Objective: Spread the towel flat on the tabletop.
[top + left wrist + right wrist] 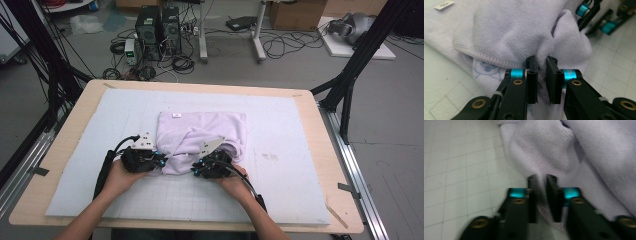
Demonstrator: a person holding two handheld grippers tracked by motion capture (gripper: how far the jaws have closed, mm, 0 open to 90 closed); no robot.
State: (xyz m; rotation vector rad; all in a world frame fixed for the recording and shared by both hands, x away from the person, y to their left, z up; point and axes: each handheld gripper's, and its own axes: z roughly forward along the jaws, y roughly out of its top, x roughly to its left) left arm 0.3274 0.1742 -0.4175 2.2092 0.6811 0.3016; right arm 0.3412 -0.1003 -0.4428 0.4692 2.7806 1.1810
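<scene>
Towel (202, 134), pale lilac and loosely folded, lies on the grid-marked mat (280, 185) at the middle of the desk (60, 150), its near edge bunched toward the desk's front edge. Left claw (541, 72) is clamped on a pinched ridge of the towel's near left part; a small white label (444, 4) sits at the far corner. Right claw (542, 195) is clamped on a fold of the near right part. Both hands (120, 177) rest low on the mat, close together.
</scene>
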